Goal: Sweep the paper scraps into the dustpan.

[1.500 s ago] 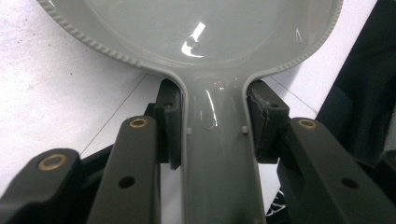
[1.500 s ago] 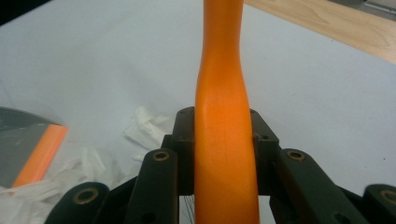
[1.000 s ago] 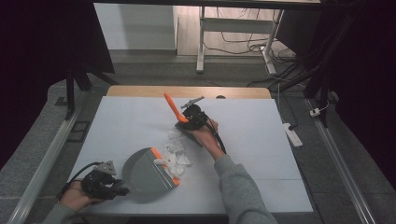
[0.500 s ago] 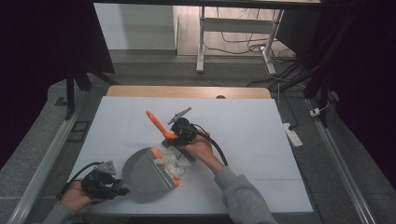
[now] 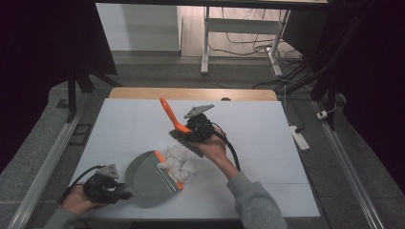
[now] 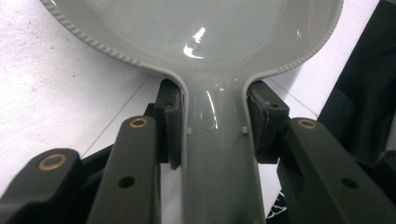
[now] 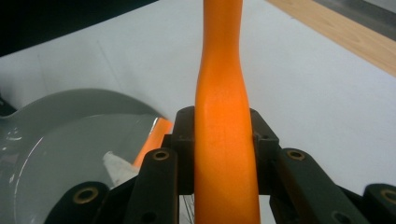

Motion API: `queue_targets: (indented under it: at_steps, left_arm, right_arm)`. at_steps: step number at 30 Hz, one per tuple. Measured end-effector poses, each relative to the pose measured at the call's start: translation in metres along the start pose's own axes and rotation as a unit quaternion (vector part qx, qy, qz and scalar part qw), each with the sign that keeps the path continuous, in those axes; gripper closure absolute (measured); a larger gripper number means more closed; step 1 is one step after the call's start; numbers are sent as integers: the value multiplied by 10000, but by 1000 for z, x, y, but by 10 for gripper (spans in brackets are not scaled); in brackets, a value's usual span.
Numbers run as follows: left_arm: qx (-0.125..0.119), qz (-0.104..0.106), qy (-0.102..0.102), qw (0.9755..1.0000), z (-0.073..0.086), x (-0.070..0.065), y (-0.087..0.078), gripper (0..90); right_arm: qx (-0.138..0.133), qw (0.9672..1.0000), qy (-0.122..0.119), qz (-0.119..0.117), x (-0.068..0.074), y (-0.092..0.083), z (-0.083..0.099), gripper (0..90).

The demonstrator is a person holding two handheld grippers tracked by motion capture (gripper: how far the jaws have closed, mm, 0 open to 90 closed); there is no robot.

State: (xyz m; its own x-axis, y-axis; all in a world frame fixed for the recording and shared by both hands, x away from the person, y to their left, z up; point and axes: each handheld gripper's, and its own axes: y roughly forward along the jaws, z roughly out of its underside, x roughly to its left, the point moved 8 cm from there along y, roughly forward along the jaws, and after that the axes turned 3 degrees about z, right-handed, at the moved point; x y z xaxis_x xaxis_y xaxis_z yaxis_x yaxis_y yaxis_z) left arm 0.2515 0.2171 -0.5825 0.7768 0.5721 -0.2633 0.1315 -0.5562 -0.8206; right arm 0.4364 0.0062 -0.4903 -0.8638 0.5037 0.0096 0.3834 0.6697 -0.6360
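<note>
two grippers were at work on the white table [image 5: 267, 143], one in each of my hands. my left gripper [image 5: 119, 194] sat at about seven o'clock on the table, near its front edge, and its jaws were clamped on the grey handle of the dustpan [image 5: 148, 176]. in the left gripper view the pads pressed on either side of that handle [image 6: 217, 154] just below where it widened into the glossy pan. the pan lay flat on the table with its orange lip [image 5: 168, 169] turned toward one o'clock.

my right gripper [image 5: 184, 133] was near the middle of the table, and its jaws were closed tight on the brush [image 5: 179, 128]. in the right gripper view the orange handle [image 7: 223, 140] ran straight up between the two pads, which gripped it on both sides. from above, that handle slanted up toward eleven o'clock, and the dark brush head hung just above the pile of white scraps [image 5: 180, 157].

those scraps lay on the table right at the dustpan's lip, at four o'clock from the brush head, with some touching the orange edge. a wooden strip [image 5: 191, 93] ran along the far side of the table at twelve o'clock.
</note>
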Motion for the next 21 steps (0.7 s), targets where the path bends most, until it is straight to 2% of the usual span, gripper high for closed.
queue_targets:
  at_steps: [4,7,13,17,21]
  left_arm:
    - [0,-9,-8,10000,0,0,0,613]
    - [1,-12,-5,10000,0,0,0,613]
    - [-5,-6,-9,10000,0,0,0,613]
    - [-6,-6,-14,10000,0,0,1,613]
    - [-6,-6,-13,10000,0,0,1,613]
  right_arm:
    - [-42,9999,78,137,-9,-3,2,703]
    - [40,9996,74,254,-15,1,5,703]
    - [361,9982,192,437,-28,23,17,703]
    - [491,9978,229,388,-26,41,21,703]
    - [651,9973,216,268,-15,56,25,703]
